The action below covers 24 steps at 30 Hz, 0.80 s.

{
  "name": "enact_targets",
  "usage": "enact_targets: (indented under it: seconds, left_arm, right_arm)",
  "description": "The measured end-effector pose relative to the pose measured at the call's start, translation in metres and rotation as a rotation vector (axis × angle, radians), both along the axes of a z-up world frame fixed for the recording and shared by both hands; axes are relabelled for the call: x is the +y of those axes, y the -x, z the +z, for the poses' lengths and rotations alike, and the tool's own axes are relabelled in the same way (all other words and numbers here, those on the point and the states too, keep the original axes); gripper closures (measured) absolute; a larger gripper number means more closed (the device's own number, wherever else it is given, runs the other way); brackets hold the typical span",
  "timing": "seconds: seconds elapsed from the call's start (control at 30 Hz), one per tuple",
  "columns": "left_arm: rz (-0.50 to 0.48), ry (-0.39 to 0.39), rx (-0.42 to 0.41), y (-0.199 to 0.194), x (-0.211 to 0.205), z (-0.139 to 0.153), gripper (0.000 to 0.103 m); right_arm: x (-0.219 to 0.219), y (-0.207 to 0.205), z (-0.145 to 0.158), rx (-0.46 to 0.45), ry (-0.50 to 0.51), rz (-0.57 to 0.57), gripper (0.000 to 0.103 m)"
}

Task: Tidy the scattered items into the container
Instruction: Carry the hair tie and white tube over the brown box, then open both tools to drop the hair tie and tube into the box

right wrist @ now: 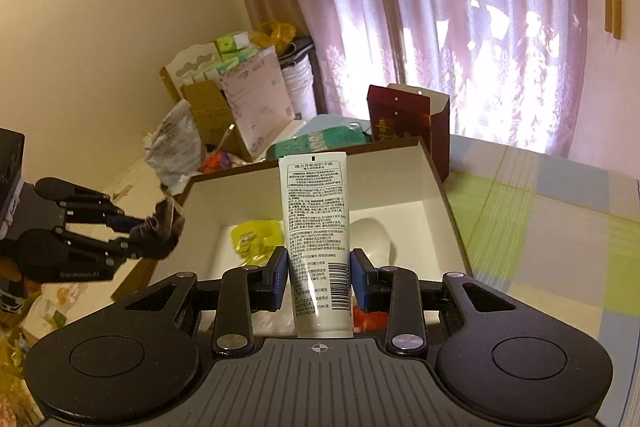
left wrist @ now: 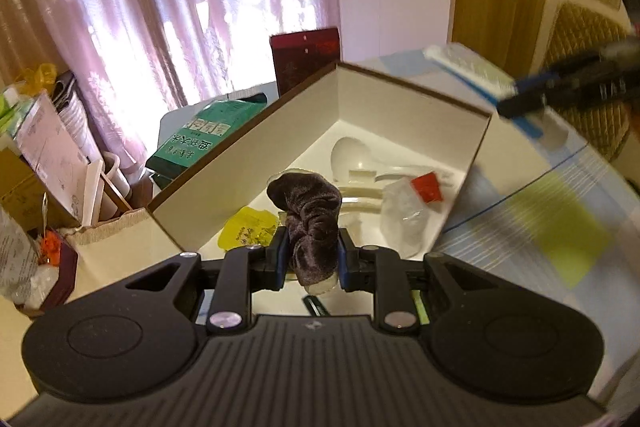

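Over the box [left wrist: 400, 99], with left gripper [left wrist: 311, 259] pinching the scrunchie [left wrist: 312, 215] and right gripper [right wrist: 319, 273] clamping the tube [right wrist: 316, 227], lower each past the rim before you release.

Black claw [left wrist: 311, 259], blue pads [left wrist: 282, 259]

Brown velvet scrunchie [left wrist: 314, 227] and white tube [right wrist: 318, 247] held above open white box [right wrist: 434, 183].

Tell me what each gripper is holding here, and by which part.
The left gripper is shut on a brown velvet scrunchie, pinched at its lower bunched part. The right gripper is shut on a white tube, gripped across its lower body.
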State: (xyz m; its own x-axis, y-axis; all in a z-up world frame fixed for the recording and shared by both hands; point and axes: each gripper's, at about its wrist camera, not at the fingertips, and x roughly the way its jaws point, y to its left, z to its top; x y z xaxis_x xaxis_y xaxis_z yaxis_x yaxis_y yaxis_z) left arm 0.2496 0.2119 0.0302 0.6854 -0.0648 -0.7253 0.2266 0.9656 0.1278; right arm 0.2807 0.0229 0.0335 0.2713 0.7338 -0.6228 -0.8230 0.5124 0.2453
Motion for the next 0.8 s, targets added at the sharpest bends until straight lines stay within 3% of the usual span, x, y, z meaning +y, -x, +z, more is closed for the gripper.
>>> enact_targets:
  seconds: [0.5, 0.6, 0.73, 0.8]
  left_arm:
    - [-0.029, -0.036, 0.217, -0.07, 0.025, -0.071, 0.082]
    - [-0.023, -0.04, 0.255, -0.077, 0.029, -0.082, 0.079]
    - [-0.055, -0.069, 0.265, -0.079, 0.025, -0.089, 0.065]
    - [-0.058, -0.07, 0.27, -0.081, 0.025, -0.09, 0.064]
  right_arm:
    - [0.031, -0.061, -0.044, 0.076, 0.102, -0.077, 0.067]
    - [0.035, -0.065, -0.05, 0.073, 0.123, -0.082, 0.067]
    - [0.04, -0.068, -0.057, 0.055, 0.158, -0.082, 0.067]
    - [0.043, -0.068, -0.06, 0.047, 0.177, -0.08, 0.067]
